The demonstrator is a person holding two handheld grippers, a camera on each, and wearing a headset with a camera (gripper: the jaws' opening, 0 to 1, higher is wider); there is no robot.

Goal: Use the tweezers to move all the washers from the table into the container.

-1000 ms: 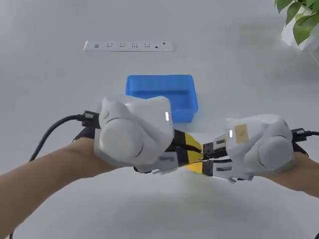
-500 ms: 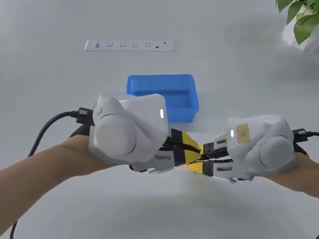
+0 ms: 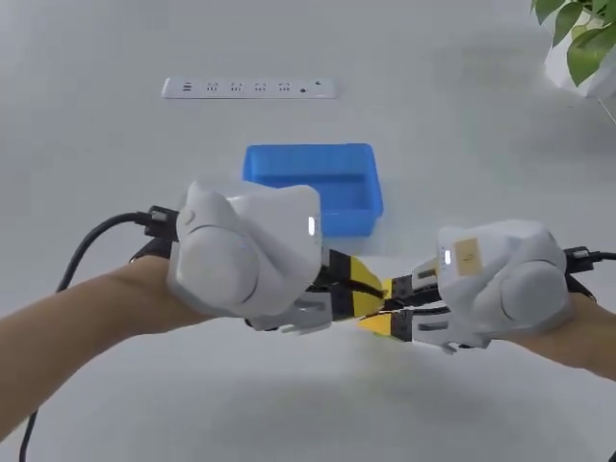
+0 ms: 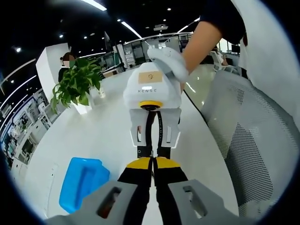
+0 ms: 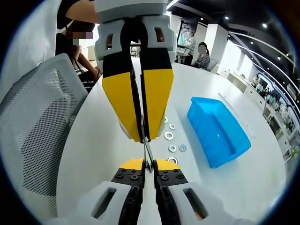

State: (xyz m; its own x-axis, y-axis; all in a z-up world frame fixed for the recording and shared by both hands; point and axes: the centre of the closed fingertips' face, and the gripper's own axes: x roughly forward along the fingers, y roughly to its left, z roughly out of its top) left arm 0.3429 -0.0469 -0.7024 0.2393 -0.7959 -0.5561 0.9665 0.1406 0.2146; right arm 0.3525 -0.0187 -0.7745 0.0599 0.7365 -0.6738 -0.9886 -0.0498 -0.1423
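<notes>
Tip to tip above the white worktop (image 3: pixel 462 125) in the head view: left tool (image 3: pixel 371 289) reaching in from 9 o'clock, right tool (image 3: pixel 377 322) from 3 o'clock, yellow pads almost touching.

In the right gripper view, left tool (image 5: pixel 142 136) coming down from 12 o'clock, pads drawn narrow with only a dark slit between, closed on the thin steel tweezers (image 5: pixel 145 143). Right tool (image 5: pixel 147 165) rising from 6 o'clock, jaws likewise narrow, pinched on the lower end of the same tweezers. Clamped therefore from both sides, clear of the worktop, running almost straight from 12 to 6.

Just at 3 o'clock of the tweezers, a handful of loose washers (image 5: pixel 169 136) lying flat on the worktop, small gaps between them. Farther toward 3 o'clock, apart from them, the blue container (image 5: pixel 218 131), open side up. At 9 o'clock, a grey mesh chair (image 5: pixel 33 136) beside the worktop edge.

In the head view, container (image 3: pixel 337 164) at 12 o'clock of the two tools, its near left corner hidden behind the left tool's white body. Beyond it, toward 11 o'clock, a white power strip (image 3: pixel 248 89); at 1 o'clock, in the corner, a green plant (image 3: pixel 577 38).

In the left gripper view, container (image 4: pixel 82 183) at 8 o'clock, plant (image 4: pixel 75 84) at 10 o'clock.
</notes>
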